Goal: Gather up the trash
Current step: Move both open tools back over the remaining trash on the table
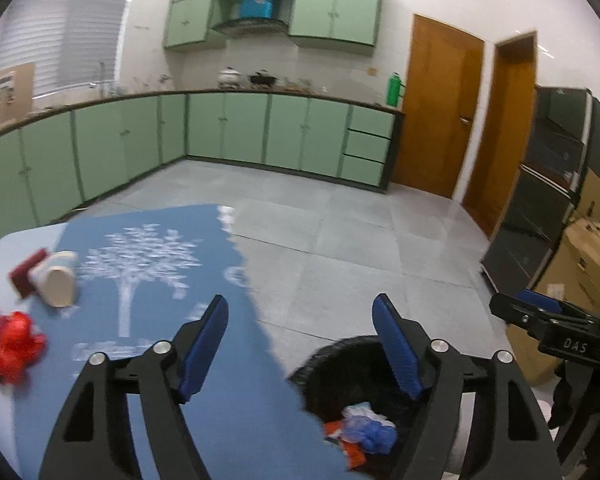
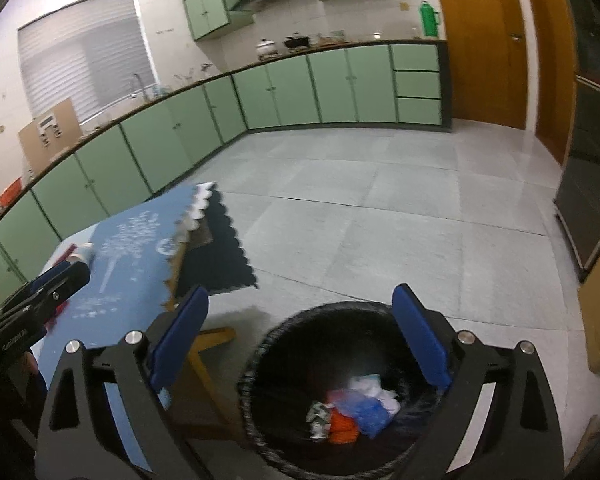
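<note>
Jaws wide, empty: L gripper (image 1: 300, 344) over table edge, R gripper (image 2: 300, 340) over bin (image 2: 260, 344) | red wrapper (image 1: 14, 346) & tipped cup (image 1: 58, 280) on blue cloth (image 1: 148, 280), 9–10 o'clock of L jaws, apart; cup axis toward 11 | L nearer | bin holds scraps (image 2: 352, 408), 6 o'clock under R.

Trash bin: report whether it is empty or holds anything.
Not empty. The black trash bin holds crumpled wrappers in white, blue and orange at its bottom.

Left tongs (image 1: 300, 344) spread wide, nothing between pads, lower frame centre. Right tongs (image 2: 300, 340) likewise spread, empty.
</note>
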Action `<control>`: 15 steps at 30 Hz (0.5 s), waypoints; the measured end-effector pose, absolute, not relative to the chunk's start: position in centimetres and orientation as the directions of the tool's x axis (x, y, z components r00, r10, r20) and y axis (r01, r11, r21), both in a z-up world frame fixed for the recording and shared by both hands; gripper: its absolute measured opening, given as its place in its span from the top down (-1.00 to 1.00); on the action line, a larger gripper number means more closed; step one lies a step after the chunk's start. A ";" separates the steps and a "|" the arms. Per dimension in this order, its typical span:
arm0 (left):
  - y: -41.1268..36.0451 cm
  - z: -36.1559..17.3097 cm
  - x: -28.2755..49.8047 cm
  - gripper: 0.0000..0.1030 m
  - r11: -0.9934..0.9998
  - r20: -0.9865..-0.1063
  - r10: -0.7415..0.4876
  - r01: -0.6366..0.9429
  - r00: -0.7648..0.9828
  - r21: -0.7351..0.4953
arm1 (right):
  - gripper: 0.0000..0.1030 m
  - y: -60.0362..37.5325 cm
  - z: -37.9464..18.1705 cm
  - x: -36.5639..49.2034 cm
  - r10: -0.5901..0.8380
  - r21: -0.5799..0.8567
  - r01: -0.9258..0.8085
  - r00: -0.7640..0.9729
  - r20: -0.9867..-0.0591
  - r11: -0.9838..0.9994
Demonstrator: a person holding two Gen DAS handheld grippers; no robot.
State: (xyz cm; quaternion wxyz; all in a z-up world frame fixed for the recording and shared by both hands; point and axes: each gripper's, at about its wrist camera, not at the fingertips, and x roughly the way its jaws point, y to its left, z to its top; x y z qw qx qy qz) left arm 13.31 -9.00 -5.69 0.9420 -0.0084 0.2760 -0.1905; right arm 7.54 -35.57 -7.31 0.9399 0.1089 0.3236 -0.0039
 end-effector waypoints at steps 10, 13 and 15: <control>3.3 -5.4 12.6 -0.48 0.989 -0.521 -0.145 0.124 0.841 -0.075 | -0.77 -25.2 -6.8 11.1 0.188 0.179 -0.097 0.766 -0.615 0.979; 7.0 -5.8 12.2 -0.48 0.997 -0.524 -0.068 0.045 0.849 -0.057 | -0.77 -21.7 -6.8 12.1 0.215 0.161 -0.146 0.758 -0.616 0.976; 9.2 -6.0 11.9 -0.48 0.999 -0.525 -0.029 0.002 0.851 -0.052 | -0.77 -19.6 -6.9 12.7 0.241 0.163 -0.178 0.752 -0.613 0.970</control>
